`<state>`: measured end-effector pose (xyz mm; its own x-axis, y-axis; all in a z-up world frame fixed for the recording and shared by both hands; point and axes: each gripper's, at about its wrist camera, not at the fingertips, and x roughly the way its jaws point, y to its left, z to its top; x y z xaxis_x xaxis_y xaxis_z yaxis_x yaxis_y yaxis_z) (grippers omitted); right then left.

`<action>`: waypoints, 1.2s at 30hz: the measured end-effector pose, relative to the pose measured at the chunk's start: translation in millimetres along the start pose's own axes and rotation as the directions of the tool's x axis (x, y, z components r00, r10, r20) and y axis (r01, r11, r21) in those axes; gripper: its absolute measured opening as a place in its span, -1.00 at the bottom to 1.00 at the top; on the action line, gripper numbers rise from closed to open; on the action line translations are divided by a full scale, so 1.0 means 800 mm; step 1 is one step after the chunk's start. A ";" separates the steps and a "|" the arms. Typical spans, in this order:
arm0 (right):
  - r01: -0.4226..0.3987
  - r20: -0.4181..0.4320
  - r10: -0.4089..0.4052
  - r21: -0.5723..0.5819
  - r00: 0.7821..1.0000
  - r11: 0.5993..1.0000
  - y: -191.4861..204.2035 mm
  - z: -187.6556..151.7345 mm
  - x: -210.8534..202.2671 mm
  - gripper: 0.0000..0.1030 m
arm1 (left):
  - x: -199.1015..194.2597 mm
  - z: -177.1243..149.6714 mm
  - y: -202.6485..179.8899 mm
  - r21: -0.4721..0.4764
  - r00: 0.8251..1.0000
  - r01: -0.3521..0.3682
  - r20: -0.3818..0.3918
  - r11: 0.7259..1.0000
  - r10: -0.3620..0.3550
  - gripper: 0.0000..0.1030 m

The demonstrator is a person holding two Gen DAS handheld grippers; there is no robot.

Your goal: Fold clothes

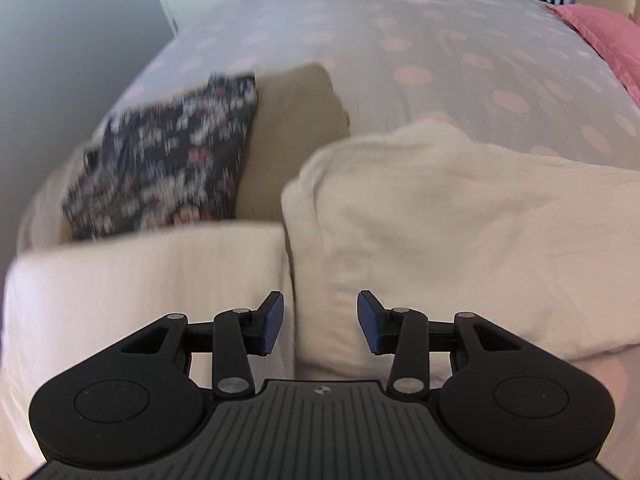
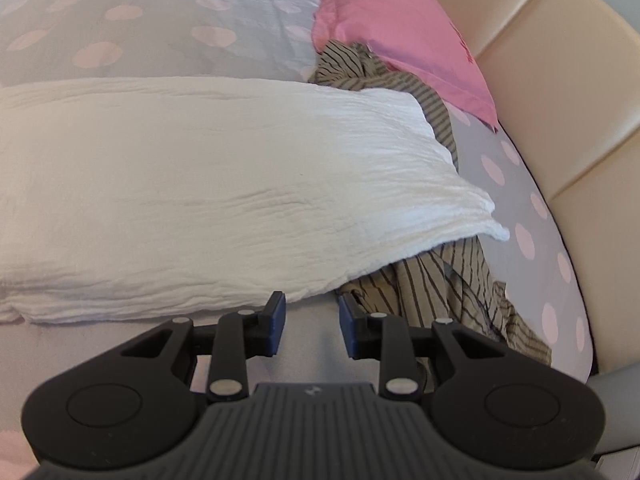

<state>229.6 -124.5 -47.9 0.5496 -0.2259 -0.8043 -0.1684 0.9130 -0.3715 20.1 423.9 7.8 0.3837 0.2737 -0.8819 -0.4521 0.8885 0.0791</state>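
A white crinkled garment [image 2: 208, 184] lies folded into a long band across the bed; its left end shows in the left wrist view [image 1: 440, 216]. My left gripper [image 1: 320, 322] is open and empty, just short of that left end. My right gripper [image 2: 312, 324] is open and empty, at the garment's near edge by its right end. A striped beige shirt [image 2: 448, 280] lies crumpled under and beside the garment's right end.
Folded clothes lie at the left: a pale pink piece [image 1: 152, 272], a dark floral one [image 1: 168, 160] and a tan one [image 1: 292, 132]. The dotted grey bedspread [image 1: 420, 48] stretches beyond. A pink pillow [image 2: 392, 28] and a cream padded headboard [image 2: 560, 92] are at the right.
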 end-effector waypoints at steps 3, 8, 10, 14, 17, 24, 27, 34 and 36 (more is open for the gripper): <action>-0.002 -0.022 0.003 0.043 1.000 0.999 -0.009 0.000 0.004 -0.39 | -0.001 -0.021 0.004 -0.069 0.997 0.056 -0.048 0.996 -0.059 -0.24; -0.009 -0.015 0.010 0.057 1.000 0.998 -0.013 -0.001 -0.002 -0.38 | 0.008 -0.043 0.006 -0.137 0.992 0.069 -0.097 0.988 -0.083 -0.24; -0.014 -0.004 0.015 0.046 1.000 0.999 -0.013 -0.003 -0.007 -0.38 | 0.013 -0.047 0.008 -0.181 0.989 0.090 -0.101 0.979 -0.109 -0.24; -0.027 0.011 0.026 0.044 1.000 0.999 -0.016 -0.007 -0.013 -0.36 | 0.027 -0.047 0.014 -0.249 0.987 0.109 -0.088 0.962 -0.134 -0.24; -0.074 0.002 0.075 0.157 0.997 0.985 -0.041 -0.008 -0.004 -0.35 | 0.043 -0.045 0.018 -0.283 0.986 0.099 -0.103 0.954 -0.133 -0.24; -0.173 0.004 0.189 0.412 0.982 0.894 -0.100 -0.011 0.019 -0.35 | 0.076 -0.042 0.030 -0.365 0.988 0.072 -0.102 0.928 -0.117 -0.24; -0.209 0.014 0.236 0.513 0.972 0.832 -0.126 -0.012 0.029 -0.35 | 0.085 -0.040 0.027 -0.379 0.989 0.062 -0.102 0.923 -0.108 -0.24; -0.280 0.081 0.335 0.745 0.939 0.605 -0.202 -0.021 0.056 -0.17 | 0.090 -0.033 0.014 -0.372 0.992 0.016 -0.108 0.928 -0.060 -0.26; -0.294 0.110 0.339 0.777 0.934 0.557 -0.223 -0.022 0.063 -0.09 | 0.089 -0.035 0.012 -0.363 0.993 0.007 -0.109 0.932 -0.049 -0.28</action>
<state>272.7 -304.7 -30.5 0.5464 0.1359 -0.8264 0.3808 0.8386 0.3897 21.0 441.6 -67.2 0.3156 0.1878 -0.9301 -0.7108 0.6962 -0.1007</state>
